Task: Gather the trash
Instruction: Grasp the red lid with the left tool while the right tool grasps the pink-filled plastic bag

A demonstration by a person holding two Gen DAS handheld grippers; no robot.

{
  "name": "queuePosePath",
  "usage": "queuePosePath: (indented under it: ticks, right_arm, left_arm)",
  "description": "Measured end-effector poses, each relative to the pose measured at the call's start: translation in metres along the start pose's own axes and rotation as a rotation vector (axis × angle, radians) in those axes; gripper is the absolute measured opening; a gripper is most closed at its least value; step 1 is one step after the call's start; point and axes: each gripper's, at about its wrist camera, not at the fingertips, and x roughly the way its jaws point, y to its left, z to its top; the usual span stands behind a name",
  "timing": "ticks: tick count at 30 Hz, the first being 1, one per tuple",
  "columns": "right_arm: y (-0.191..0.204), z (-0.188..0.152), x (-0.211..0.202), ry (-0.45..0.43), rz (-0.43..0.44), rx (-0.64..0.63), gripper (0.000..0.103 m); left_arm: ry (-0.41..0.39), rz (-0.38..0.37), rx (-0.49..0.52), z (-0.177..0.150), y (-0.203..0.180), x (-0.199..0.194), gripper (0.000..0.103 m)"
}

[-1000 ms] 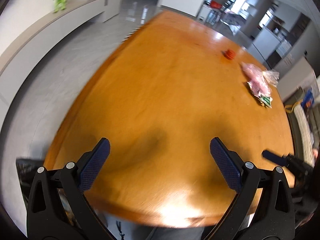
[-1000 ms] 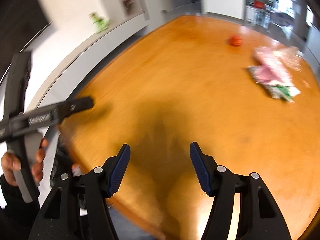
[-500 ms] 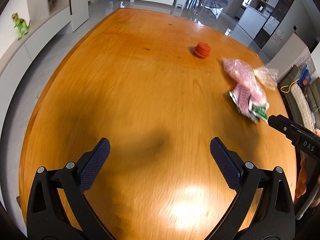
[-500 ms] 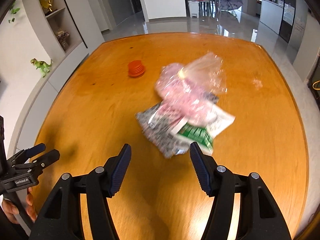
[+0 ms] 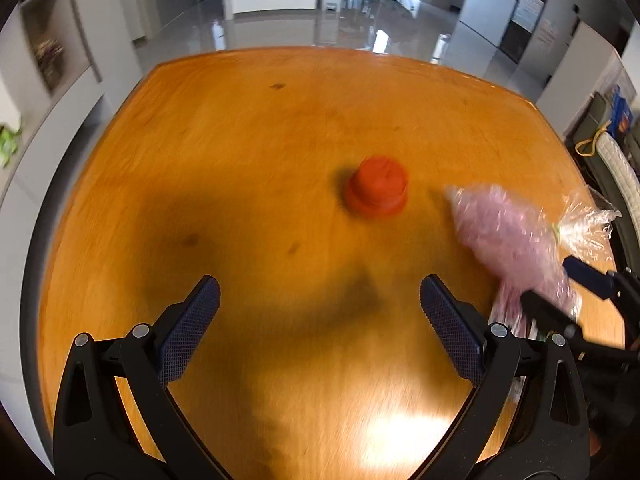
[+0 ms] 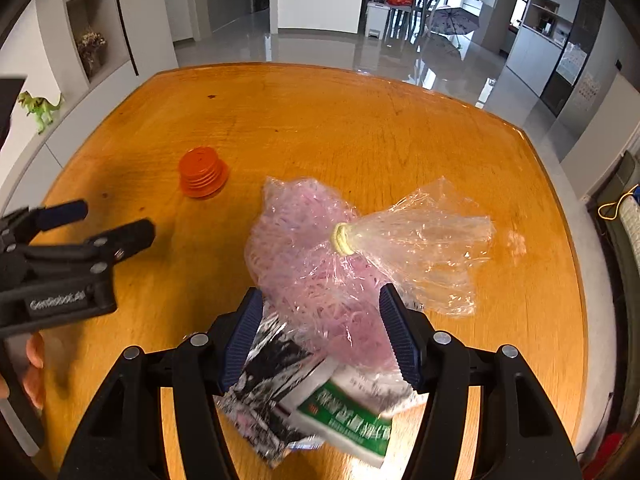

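Pink shredded-plastic bag tied with a yellow band (image 6: 316, 264) lies on the orange wooden bench (image 6: 360, 128) atop foil and green wrappers (image 6: 304, 396) | right hand-held gripper (image 6: 320, 336) spread, straddling bag | left hand-held gripper (image 5: 320, 328) spread, empty | best: pinch low, catching the wrappers too.

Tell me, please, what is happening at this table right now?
A person with a gripper in each hand is collecting trash from a wooden table. The right gripper is open, its fingers on either side of a clear bag of pink shreds lying on foil wrappers. The left gripper is open and empty, facing an orange cap.
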Motion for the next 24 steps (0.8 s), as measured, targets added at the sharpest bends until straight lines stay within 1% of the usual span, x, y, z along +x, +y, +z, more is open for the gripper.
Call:
queuePosePath:
  ticks: [1, 3, 4, 5, 6, 8, 10, 11, 13, 14, 15, 16, 18, 19, 20, 22, 24]
  right_arm:
    - [-0.002, 0.002, 0.003, 0.002, 0.002, 0.0, 0.055]
    - [-0.005, 0.006, 0.008, 0.012, 0.005, 0.0, 0.04]
    - [-0.007, 0.007, 0.011, 0.015, 0.005, 0.0, 0.036]
    - [-0.009, 0.008, 0.013, 0.018, 0.013, 0.002, 0.027]
    - [-0.011, 0.007, 0.013, 0.018, 0.026, 0.013, 0.02]
    - [-0.016, 0.007, 0.012, 0.011, 0.051, 0.04, 0.016]
    - [-0.023, 0.009, 0.008, -0.001, 0.078, 0.067, 0.014]
    - [-0.027, 0.008, 0.004, -0.011, 0.094, 0.081, 0.013]
    - [-0.032, 0.006, -0.004, -0.029, 0.111, 0.094, 0.013]
    - [-0.035, 0.006, -0.007, -0.039, 0.117, 0.099, 0.013]
    - [-0.035, 0.006, -0.01, -0.045, 0.12, 0.102, 0.013]
    - [-0.037, 0.004, -0.015, -0.051, 0.122, 0.103, 0.013]
    - [-0.037, 0.003, -0.021, -0.061, 0.124, 0.104, 0.013]
    - [-0.038, 0.002, -0.024, -0.065, 0.125, 0.104, 0.013]
    - [-0.037, 0.002, -0.028, -0.068, 0.127, 0.104, 0.013]
    - [-0.036, -0.001, -0.034, -0.075, 0.129, 0.109, 0.013]
    - [-0.035, -0.006, -0.043, -0.08, 0.139, 0.108, 0.013]
  left_arm:
    - [-0.004, 0.008, 0.012, 0.006, -0.003, 0.005, 0.097]
    - [-0.003, 0.011, 0.037, 0.018, -0.009, 0.017, 0.097]
    - [0.0, 0.008, 0.042, 0.022, -0.011, 0.023, 0.097]
    - [0.005, 0.007, 0.046, 0.028, -0.014, 0.029, 0.097]
    - [0.009, 0.007, 0.05, 0.033, -0.014, 0.035, 0.097]
    - [0.015, 0.007, 0.057, 0.041, -0.017, 0.045, 0.097]
    - [0.014, 0.007, 0.057, 0.047, -0.018, 0.051, 0.097]
    - [0.012, -0.006, 0.052, 0.049, -0.019, 0.054, 0.096]
    - [0.011, -0.021, 0.037, 0.049, -0.017, 0.056, 0.084]
    - [0.018, -0.032, 0.028, 0.049, -0.015, 0.057, 0.074]
    - [0.022, -0.039, 0.019, 0.049, -0.013, 0.058, 0.071]
    - [0.01, -0.036, 0.011, 0.049, -0.011, 0.056, 0.069]
    - [0.006, -0.044, -0.005, 0.047, -0.008, 0.053, 0.054]
    - [0.004, -0.051, -0.014, 0.046, -0.006, 0.052, 0.048]
    - [0.009, -0.061, -0.027, 0.046, -0.004, 0.05, 0.046]
    - [0.02, -0.083, -0.043, 0.042, -0.001, 0.047, 0.046]
    - [0.027, -0.085, -0.05, 0.036, 0.001, 0.041, 0.046]
